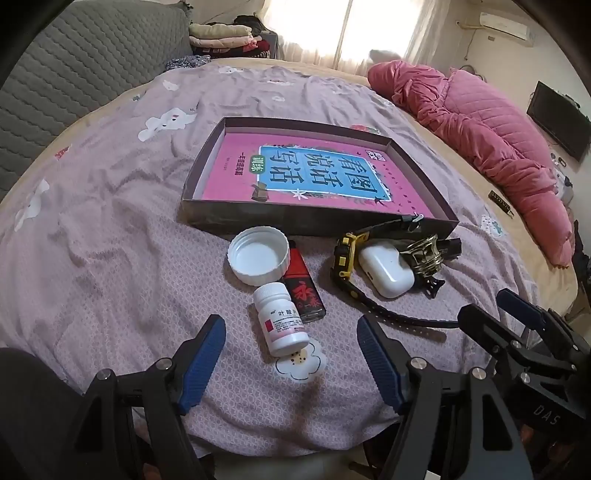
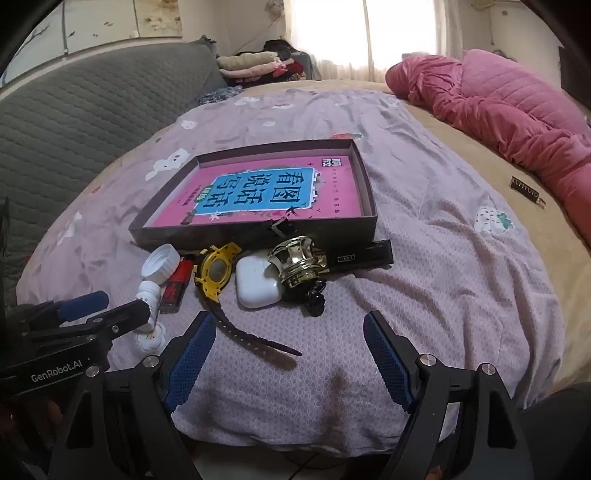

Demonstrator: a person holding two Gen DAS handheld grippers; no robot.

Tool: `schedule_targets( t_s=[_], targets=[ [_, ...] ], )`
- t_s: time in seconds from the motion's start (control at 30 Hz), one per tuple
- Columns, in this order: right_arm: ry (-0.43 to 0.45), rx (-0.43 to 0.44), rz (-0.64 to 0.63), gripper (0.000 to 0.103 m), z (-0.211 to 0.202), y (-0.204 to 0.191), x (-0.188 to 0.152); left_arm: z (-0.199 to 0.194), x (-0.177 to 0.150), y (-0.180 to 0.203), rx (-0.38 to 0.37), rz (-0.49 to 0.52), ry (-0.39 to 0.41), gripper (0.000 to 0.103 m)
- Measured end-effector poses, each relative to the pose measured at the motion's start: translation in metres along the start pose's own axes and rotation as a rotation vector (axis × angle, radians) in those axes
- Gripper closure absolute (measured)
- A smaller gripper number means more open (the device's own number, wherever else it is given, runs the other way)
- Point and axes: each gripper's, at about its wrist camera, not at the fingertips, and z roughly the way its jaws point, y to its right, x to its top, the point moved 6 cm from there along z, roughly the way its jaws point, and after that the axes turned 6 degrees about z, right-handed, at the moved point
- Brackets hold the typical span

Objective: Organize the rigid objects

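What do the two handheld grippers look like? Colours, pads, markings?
Both are matte black frames with silver round bolts at the pivots. The left gripper and the right gripper each carry two jaws lined with blue textured pads. White lettering "GenRobot.AI" shows on the left unit's body, "DAS" on the right's. No cables or sleeves visible.

It was a home bedroom: a bed (image 1: 110,206) under a lilac sheet, a pink quilt (image 1: 480,125) bunched at one side, folded clothes (image 1: 225,37) stacked by a curtained window (image 1: 343,26), an air conditioner (image 1: 506,24) high on the wall.
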Motion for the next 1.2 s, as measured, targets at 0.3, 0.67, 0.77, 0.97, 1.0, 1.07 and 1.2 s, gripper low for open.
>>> schedule_targets(
  t_s=[0.3,0.67,0.77,0.97,1.0,1.07,1.2],
  targets=[
    [-0.002,-0.009,-0.006,0.020,-0.0030,0.0002,0.0000,-0.0002,0.0000,0.0041,-0.004,0.018,0.000,0.030],
    [0.014,-0.022,-0.014,0.020,-0.0041,0.0007,0.0015,-0.0010,0.0009,0.0068,0.001,0.028,0.007,0.030],
    [0.015,-0.024,-0.016,0.020,-0.0041,0.0006,0.0018,-0.0018,0.0021,0.0062,0.003,0.029,0.009,0.030],
    [0.016,-0.026,-0.025,0.020,-0.0049,-0.0005,0.0019,-0.0033,0.0031,0.0040,0.004,0.032,0.010,0.030],
    [0.017,-0.024,-0.024,0.020,-0.0049,-0.0005,0.0020,-0.0036,0.0034,0.0037,0.005,0.033,0.011,0.030],
    [0.019,-0.025,-0.026,0.020,-0.0053,-0.0006,0.0022,-0.0036,0.0030,0.0037,0.006,0.036,0.012,0.030],
    [0.020,-0.026,-0.027,0.020,-0.0052,-0.0013,0.0024,-0.0037,0.0032,0.0036,0.009,0.038,0.013,0.030]
  ],
)
